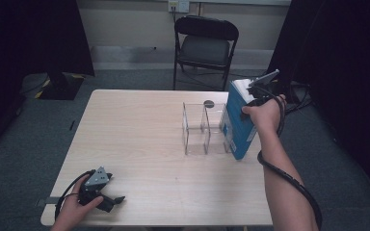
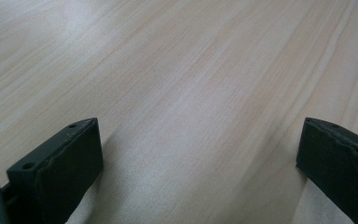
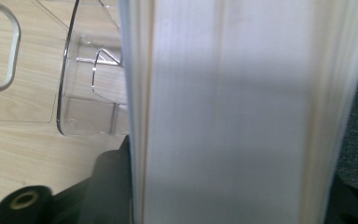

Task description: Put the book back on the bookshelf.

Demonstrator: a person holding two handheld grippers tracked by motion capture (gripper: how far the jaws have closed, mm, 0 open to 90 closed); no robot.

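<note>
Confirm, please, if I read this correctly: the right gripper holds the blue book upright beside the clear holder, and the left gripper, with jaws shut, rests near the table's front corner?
One detail is wrong: the left gripper is open, not shut. The left gripper view shows its jaws wide apart over bare table. The rest stands: the right gripper holds the blue book upright beside the clear holder.

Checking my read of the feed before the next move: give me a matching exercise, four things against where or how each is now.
1 blue book
2 clear rack
3 left gripper
4 folding chair

A on the floor beyond the table's far edge
B jaws apart, low at the table's near left corner
C upright at the table's right edge, held by the right gripper
D mid-table, just left of the book

Pairs: 1-C, 2-D, 3-B, 4-A
</note>
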